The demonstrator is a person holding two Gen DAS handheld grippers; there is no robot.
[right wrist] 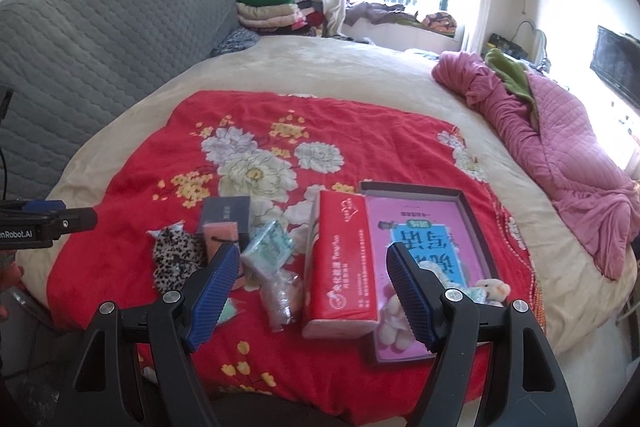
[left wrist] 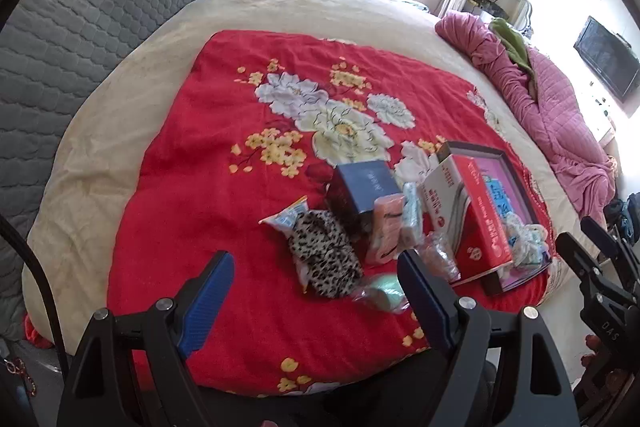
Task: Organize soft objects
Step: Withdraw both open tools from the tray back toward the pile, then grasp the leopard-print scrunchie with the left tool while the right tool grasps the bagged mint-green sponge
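On the red floral blanket [left wrist: 224,147] lies a cluster of small items. A leopard-print soft pouch [left wrist: 326,259] and a mint-green soft thing in clear wrap [left wrist: 384,293] lie just ahead of my left gripper [left wrist: 316,281], which is open and empty. A red tissue pack [right wrist: 340,263] leans on an open dark box lid [right wrist: 468,203] holding a pink booklet and a small plush toy [right wrist: 494,287]. My right gripper [right wrist: 310,273] is open, empty, hovering before the tissue pack. An orange pack [right wrist: 220,233], a teal packet [right wrist: 270,251] and a clear-wrapped item [right wrist: 282,297] sit between.
A dark blue box [left wrist: 362,187] stands behind the pouch. A pink quilt [right wrist: 560,155] is bunched on the right of the cream bed. A grey padded headboard [left wrist: 80,27] is on the left, with folded clothes [right wrist: 268,9] and a window beyond.
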